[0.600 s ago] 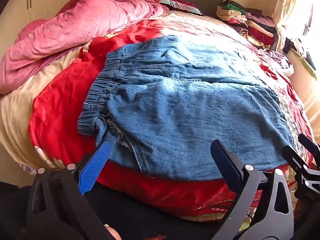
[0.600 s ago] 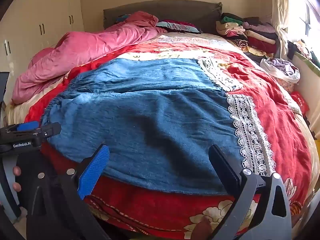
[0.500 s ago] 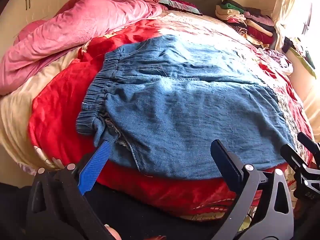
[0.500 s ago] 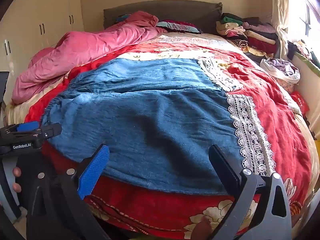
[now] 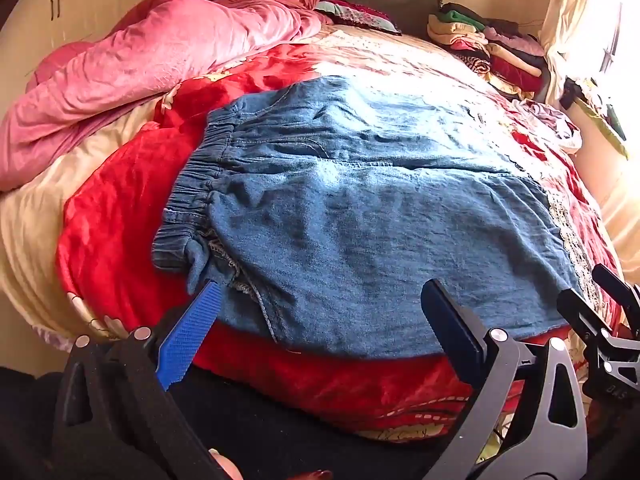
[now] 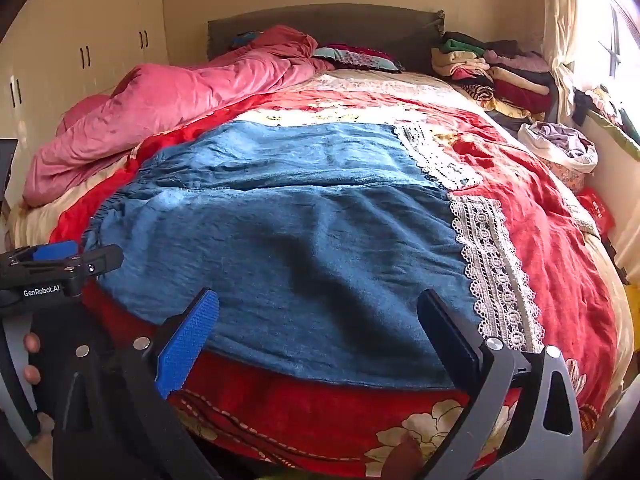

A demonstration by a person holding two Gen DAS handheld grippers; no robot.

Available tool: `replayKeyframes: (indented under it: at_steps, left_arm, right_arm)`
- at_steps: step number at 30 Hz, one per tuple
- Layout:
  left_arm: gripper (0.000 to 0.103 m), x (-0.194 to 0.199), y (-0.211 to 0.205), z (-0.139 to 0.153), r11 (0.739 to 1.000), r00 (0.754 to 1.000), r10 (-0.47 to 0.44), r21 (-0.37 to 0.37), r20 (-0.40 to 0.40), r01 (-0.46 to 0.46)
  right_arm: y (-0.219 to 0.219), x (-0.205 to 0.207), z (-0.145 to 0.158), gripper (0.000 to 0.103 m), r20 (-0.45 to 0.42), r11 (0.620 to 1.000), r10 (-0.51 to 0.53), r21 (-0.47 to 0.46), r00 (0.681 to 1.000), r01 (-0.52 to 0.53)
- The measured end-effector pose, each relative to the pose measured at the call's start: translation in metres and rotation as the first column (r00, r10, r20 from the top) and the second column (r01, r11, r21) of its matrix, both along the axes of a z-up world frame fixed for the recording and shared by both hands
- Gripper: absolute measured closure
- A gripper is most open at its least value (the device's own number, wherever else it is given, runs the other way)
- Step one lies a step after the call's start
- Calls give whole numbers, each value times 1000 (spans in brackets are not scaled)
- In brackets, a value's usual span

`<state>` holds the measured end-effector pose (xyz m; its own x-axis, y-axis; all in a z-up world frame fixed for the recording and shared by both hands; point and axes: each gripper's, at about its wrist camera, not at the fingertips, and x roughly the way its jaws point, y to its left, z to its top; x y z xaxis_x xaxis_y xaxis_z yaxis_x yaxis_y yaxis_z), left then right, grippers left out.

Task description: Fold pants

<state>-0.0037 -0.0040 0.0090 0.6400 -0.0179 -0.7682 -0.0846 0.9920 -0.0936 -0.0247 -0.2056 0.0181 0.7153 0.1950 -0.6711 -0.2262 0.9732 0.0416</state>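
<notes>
Both grippers, left and right, stood wide apart, empty, above the pants, which lay spread out, unfolded.

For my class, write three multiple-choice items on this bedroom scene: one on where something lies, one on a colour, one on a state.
1. Where is the stack of folded clothes?
A. far corner of the bed, by the window
B. under the blue denim pants
C. on the rumpled pink duvet

2. What colour is the lace trim on the blue denim pants?
A. black
B. white
C. green

3. How do the jaws of the left gripper and right gripper stand?
A. both clamped on denim
B. one shut, one open
C. both open, holding nothing

Answers: A, the stack sits beside the headboard near the window; B, the hems show pale openwork; C, each pair of fingers is spread with no cloth pinched.
</notes>
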Motion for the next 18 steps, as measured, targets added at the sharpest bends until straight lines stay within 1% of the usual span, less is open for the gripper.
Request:
replayKeyframes:
  at_steps: [18]
  left_arm:
    - [9,-1,-1,2,1000,1000,0,-4,9,0]
  right_arm:
    - [-2,-1,1,4,11,1000,-12,-4,1000,12]
